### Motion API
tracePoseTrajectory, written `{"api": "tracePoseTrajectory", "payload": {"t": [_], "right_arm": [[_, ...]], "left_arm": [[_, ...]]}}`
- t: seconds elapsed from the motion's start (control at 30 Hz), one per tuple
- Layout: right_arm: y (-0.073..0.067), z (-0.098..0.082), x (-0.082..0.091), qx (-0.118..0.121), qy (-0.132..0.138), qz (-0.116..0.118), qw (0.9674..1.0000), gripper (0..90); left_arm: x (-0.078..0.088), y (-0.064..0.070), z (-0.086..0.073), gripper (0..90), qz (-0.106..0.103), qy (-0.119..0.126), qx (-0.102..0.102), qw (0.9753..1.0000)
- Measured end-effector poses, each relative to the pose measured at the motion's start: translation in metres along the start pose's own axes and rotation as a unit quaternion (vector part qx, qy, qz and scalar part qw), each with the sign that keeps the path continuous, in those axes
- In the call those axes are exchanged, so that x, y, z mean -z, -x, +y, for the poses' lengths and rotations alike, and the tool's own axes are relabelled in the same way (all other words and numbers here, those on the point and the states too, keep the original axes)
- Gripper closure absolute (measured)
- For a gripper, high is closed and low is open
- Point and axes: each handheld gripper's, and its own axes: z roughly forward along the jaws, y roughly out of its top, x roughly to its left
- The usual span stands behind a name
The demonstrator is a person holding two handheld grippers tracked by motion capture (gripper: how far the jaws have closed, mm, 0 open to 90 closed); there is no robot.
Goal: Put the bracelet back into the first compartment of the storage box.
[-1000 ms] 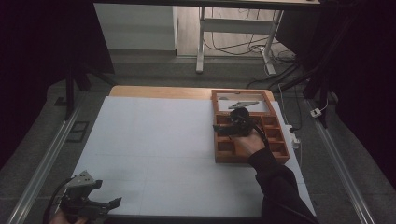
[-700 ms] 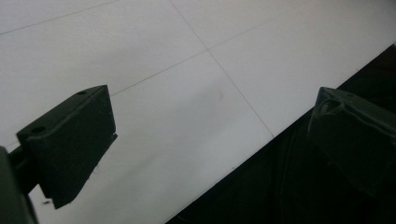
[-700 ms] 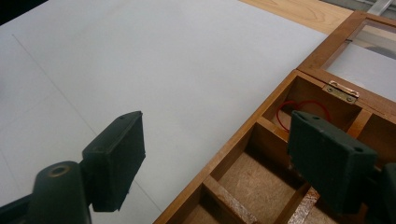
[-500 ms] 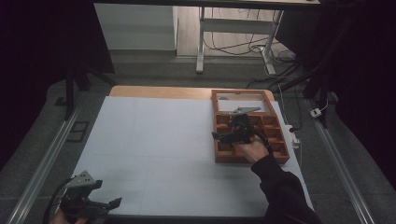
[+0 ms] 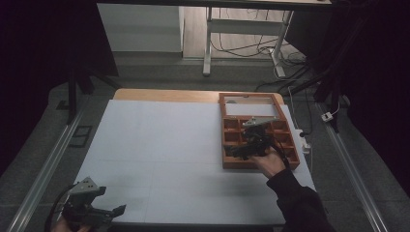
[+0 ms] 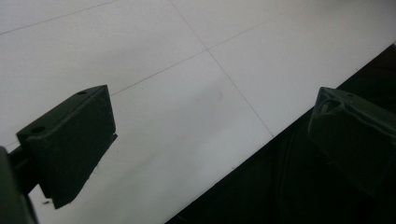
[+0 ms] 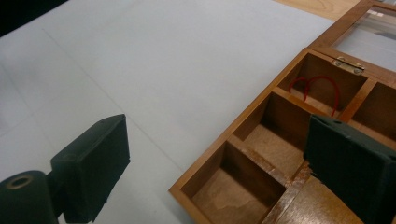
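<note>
Right hand-held gripper [image 5: 241, 151] has pulled back to the compartmented wooden box's [image 5: 227, 145] near corner, jaws apart, empty. Left hand-held gripper [image 5: 104, 211] stays gaping over the white desk [image 5: 159, 145].

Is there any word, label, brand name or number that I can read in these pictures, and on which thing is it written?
None can be read.
The wooden box shows no print on its frame or compartments.
The white table cover bears only thin lines.
The left gripper and right gripper carry no lettering on their black jaws.
</note>
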Motion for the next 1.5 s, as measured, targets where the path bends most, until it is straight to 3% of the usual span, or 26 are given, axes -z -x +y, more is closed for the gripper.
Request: {"api": "tracePoseTrajectory", "payload": {"t": [0.27, 0.67, 1.07, 1.5], "right_arm": [[-0.006, -0.008, 0.016, -0.002, 0.010, 0.010, 0.9999, 2.7], [-0.013, -0.027, 0.038, 0.004, 0.016, 0.007, 0.9998, 0.2], [-0.014, -0.057, 0.070, -0.015, 0.021, -0.008, 0.9996, 0.0], [-0.012, -0.096, 0.098, -0.042, 0.021, -0.044, 0.9979, 0.0]], "left_arm": [[0.000, 0.000, 0.000, 1.0, -0.001, -0.001, 0.000, 1.0000], [0.000, 0.000, 0.000, 1.0, -0.001, -0.001, 0.000, 1.0000], [0.000, -0.001, 0.000, 1.0, -0.002, -0.001, 0.002, 1.0000], [0.000, -0.001, 0.000, 1.0, -0.002, 0.000, 0.002, 1.0000]]}}
